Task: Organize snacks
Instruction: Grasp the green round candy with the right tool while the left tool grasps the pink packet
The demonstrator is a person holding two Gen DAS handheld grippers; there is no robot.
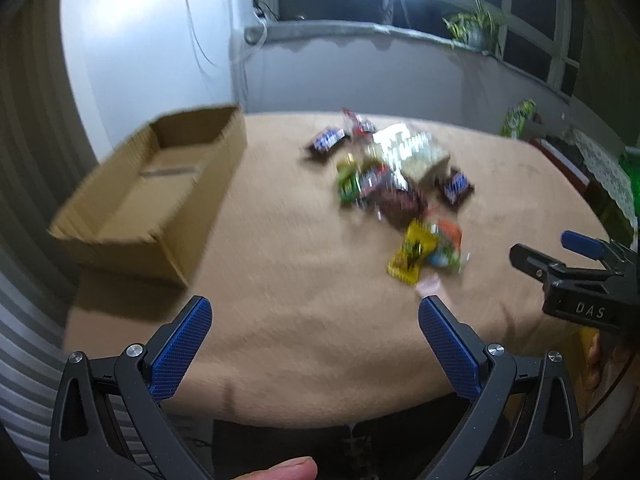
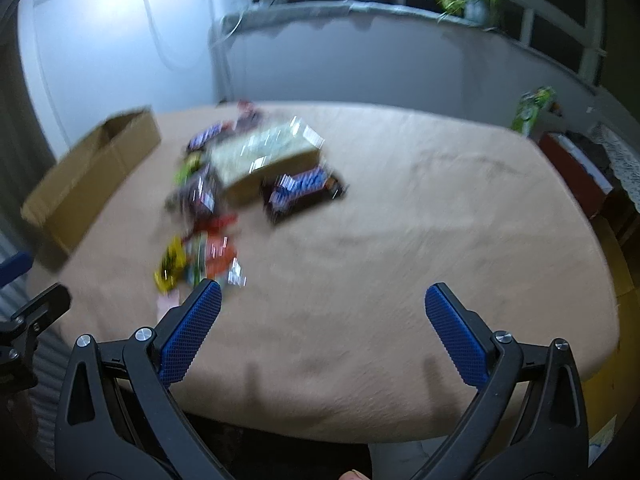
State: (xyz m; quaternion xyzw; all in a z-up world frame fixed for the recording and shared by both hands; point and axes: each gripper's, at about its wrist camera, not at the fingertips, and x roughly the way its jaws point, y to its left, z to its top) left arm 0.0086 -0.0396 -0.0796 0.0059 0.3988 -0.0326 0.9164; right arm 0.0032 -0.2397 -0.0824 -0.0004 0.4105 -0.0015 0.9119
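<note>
Both grippers, left point(image 1: 316, 314) and right point(image 2: 323, 300), hover with jaws spread wide, empty, over the near edge of a tan bench point(image 1: 280, 272). Blurred snacks point(image 1: 392, 184) lie piled mid-bench. An open cardboard box point(image 1: 160, 184) sits at its left.

Snack pile point(image 1: 394, 184) at mid-worktop, blurred by motion: a clear-wrapped tan box point(image 1: 416, 156) among dark bars with blue-and-white labels point(image 1: 327, 140), a green packet point(image 1: 347, 186) and, nearest the camera, a yellow packet point(image 1: 412, 254) touching an orange one point(image 1: 448, 244). An open cardboard box point(image 1: 160, 184), upright with nothing visible inside, stands apart to the left of the pile.
</note>
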